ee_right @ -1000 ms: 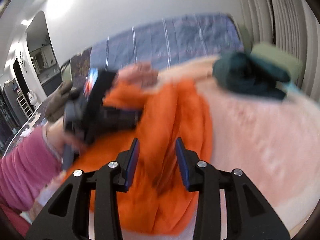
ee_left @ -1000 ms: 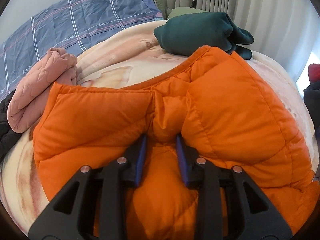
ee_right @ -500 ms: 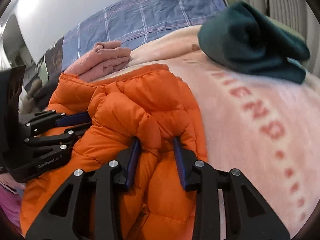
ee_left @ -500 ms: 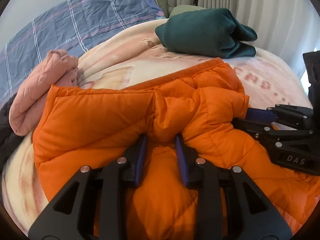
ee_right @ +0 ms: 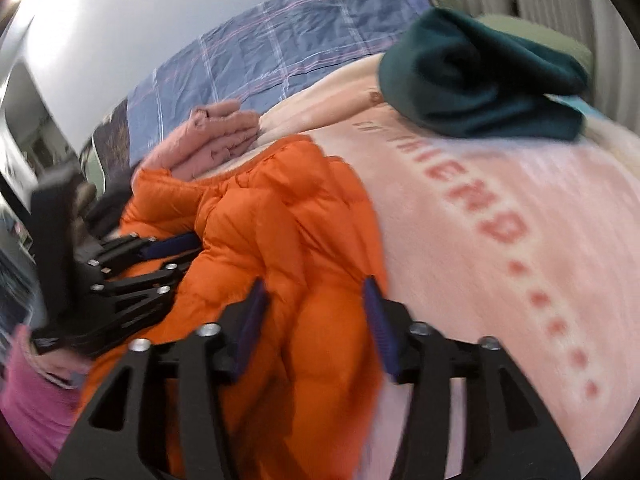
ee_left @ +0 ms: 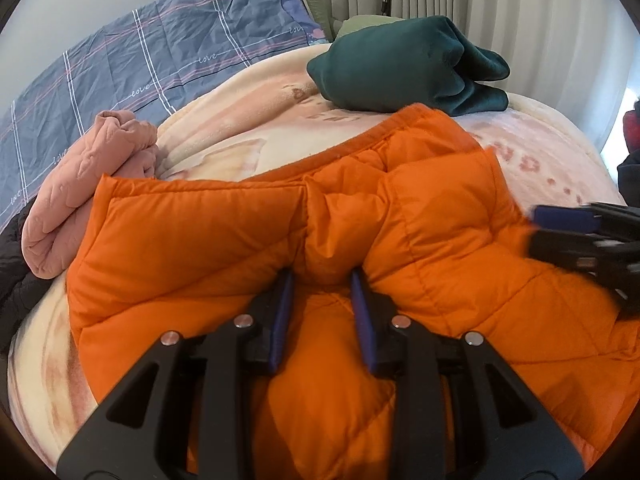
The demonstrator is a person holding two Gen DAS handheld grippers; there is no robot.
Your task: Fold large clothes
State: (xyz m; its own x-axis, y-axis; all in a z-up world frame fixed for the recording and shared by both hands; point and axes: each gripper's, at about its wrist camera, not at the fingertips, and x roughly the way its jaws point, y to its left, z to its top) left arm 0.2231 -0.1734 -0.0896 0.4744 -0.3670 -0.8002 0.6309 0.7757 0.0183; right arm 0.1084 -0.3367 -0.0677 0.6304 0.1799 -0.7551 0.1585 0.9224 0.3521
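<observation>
An orange puffer jacket (ee_left: pixel 248 240) lies on the pale pink blanket (ee_left: pixel 224 136) of a bed. My left gripper (ee_left: pixel 322 280) is shut on a fold of the orange jacket near its middle. In the right wrist view the jacket (ee_right: pixel 296 232) lies bunched at the left. My right gripper (ee_right: pixel 314 300) is open, its jaws spread around the jacket's right edge without pinching it. The right gripper also shows blurred at the right edge of the left wrist view (ee_left: pixel 592 236), and the left gripper shows at the left of the right wrist view (ee_right: pixel 132 268).
A folded dark green garment (ee_left: pixel 408 68) lies at the back of the bed. A folded pink garment (ee_left: pixel 92 176) lies left of the jacket. A blue plaid cover (ee_left: pixel 132 64) lies behind. Curtains (ee_left: pixel 500 20) hang at the back right. The blanket carries red lettering (ee_right: pixel 472 208).
My right gripper let go of the jacket's edge, opened and drew back to the right. The jacket's right part has spread flatter. My left gripper keeps its hold.
</observation>
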